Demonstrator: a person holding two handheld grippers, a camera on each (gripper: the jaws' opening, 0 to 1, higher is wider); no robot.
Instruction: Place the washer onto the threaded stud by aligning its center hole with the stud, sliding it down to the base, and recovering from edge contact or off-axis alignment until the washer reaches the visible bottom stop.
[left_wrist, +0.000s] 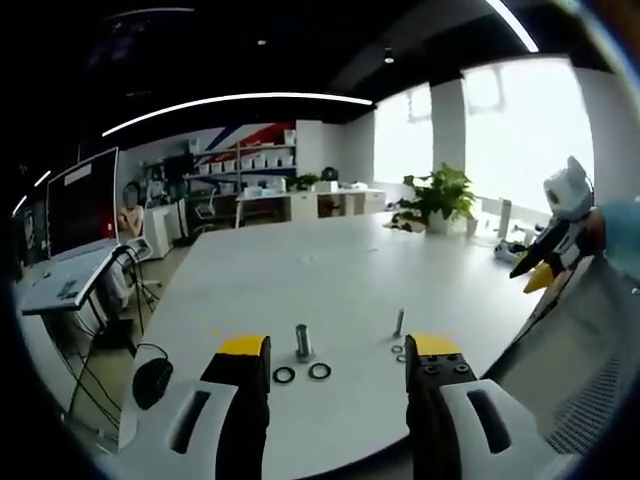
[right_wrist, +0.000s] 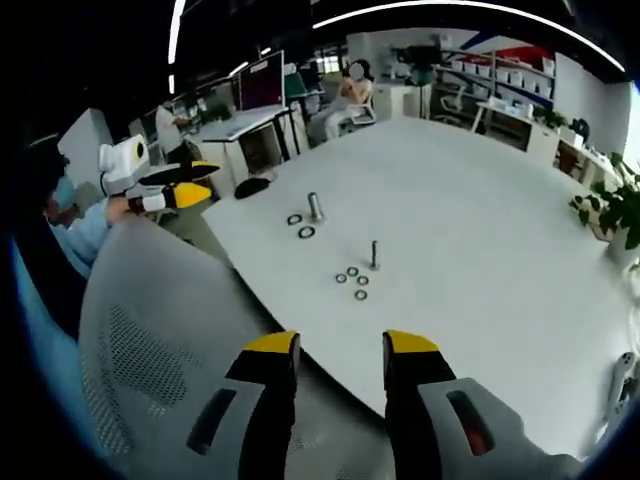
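On the white table (left_wrist: 330, 270) a thin threaded stud (left_wrist: 399, 322) stands upright with several small washers (left_wrist: 399, 352) lying flat at its foot. Left of it stands a thicker stud (left_wrist: 303, 341) with two larger black washers (left_wrist: 319, 371) beside it. My left gripper (left_wrist: 338, 350) is open and empty at the near table edge, short of both studs. In the right gripper view the thin stud (right_wrist: 374, 254), small washers (right_wrist: 352, 272) and thick stud (right_wrist: 315, 207) lie well ahead. My right gripper (right_wrist: 341, 345) is open and empty, back over a chair. The left gripper (right_wrist: 185, 183) shows there too.
A grey mesh chair back (right_wrist: 150, 340) sits between my right gripper and the table edge. A potted plant (left_wrist: 440, 195) stands at the table's far side. A monitor (left_wrist: 82, 205) and desk stand to the left. A black round object (left_wrist: 152, 380) rests on the floor.
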